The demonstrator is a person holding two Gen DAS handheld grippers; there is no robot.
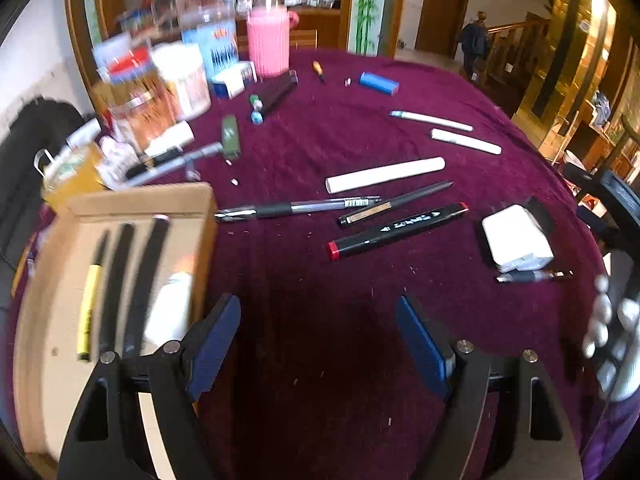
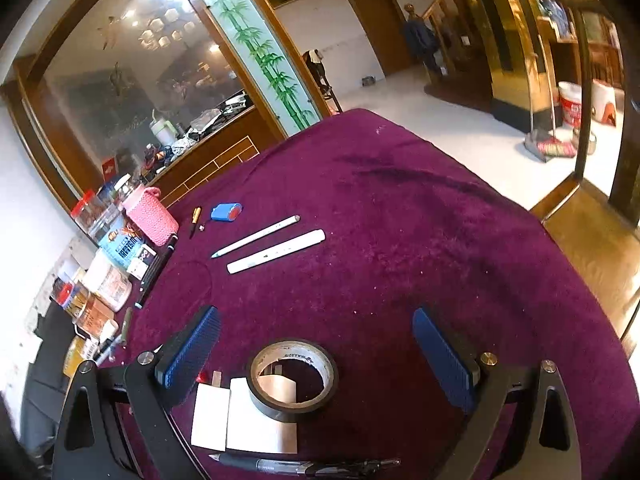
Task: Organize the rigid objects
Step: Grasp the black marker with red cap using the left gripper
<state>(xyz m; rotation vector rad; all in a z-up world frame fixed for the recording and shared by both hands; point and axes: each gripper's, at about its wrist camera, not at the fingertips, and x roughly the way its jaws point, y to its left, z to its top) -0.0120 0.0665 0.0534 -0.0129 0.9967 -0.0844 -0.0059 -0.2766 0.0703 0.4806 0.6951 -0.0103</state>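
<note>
My left gripper [image 1: 319, 334] is open and empty above the purple cloth, just right of a cardboard box [image 1: 120, 208] that holds several pens and a white tube. Ahead of it lie a clear gel pen [image 1: 298, 208], a black marker with red caps [image 1: 398, 230], a slim dark pen [image 1: 396, 204] and a white tube [image 1: 386, 174]. My right gripper [image 2: 316, 344] is open too, with a roll of black tape [image 2: 292, 376] lying between its fingers on white paper blocks [image 2: 244, 416]; the pads do not touch it. Two white pens [image 2: 276, 250] lie farther ahead.
Jars, boxes and a pink knitted bottle [image 1: 267, 38] crowd the table's far left edge. A blue case [image 1: 378, 83] and two white pens [image 1: 464, 140] lie at the back. A white block [image 1: 516, 238] and a pen [image 1: 532, 276] lie right. A person [image 2: 420, 36] stands by a far door.
</note>
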